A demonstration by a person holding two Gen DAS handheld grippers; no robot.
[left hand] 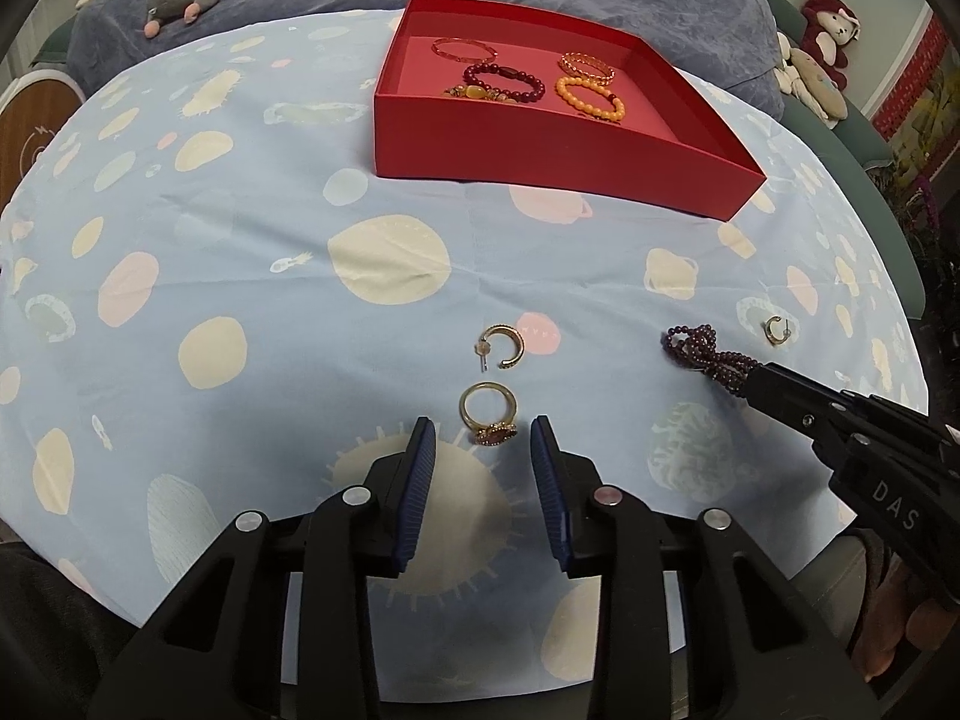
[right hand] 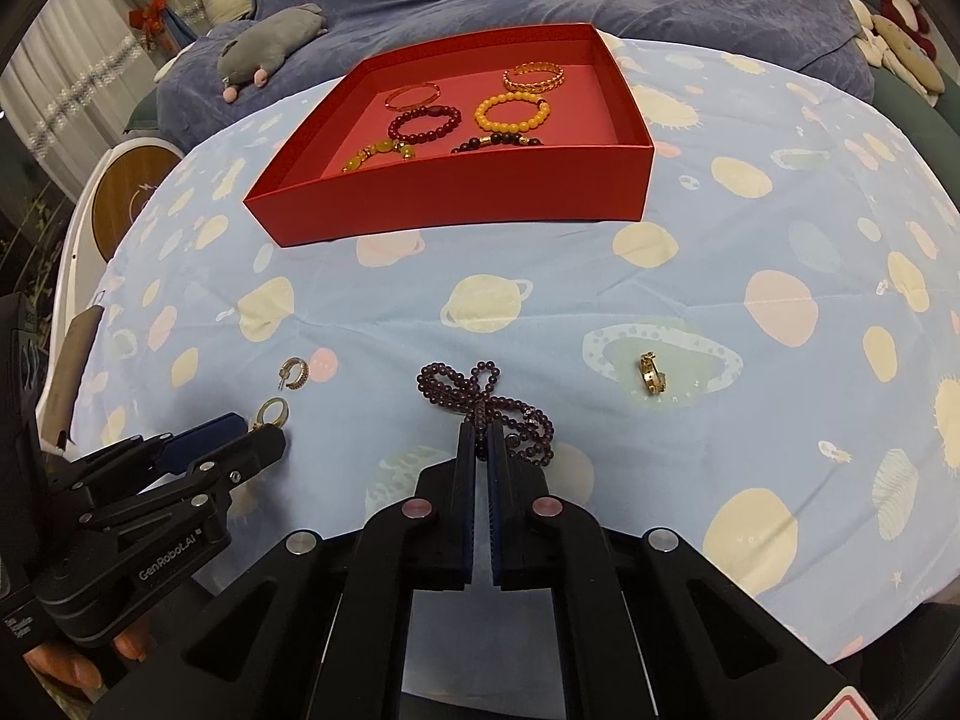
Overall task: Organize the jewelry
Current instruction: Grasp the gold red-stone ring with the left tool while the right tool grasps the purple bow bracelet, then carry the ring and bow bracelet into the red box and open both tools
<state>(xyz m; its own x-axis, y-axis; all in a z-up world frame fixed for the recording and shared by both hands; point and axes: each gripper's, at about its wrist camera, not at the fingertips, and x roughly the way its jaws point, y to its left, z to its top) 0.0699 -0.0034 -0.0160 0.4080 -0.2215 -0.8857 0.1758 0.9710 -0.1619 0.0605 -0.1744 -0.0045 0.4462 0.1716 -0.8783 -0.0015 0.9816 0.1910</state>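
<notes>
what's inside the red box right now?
Red box holds bracelets: thin gold bangle, braided gold one, dark red beads, orange beads, two mixed-bead ones at the front, partly hidden by the near wall.

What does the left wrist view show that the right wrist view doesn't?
Left wrist only: the gold ring lying whole between the open pads of the left hand-held gripper.

Right wrist only: the right hand-held gripper pinching the purple bead strand, and a sixth, dark-beaded bracelet in the box.

Both: red box, hoop earring, second earring, patterned cloth.
</notes>
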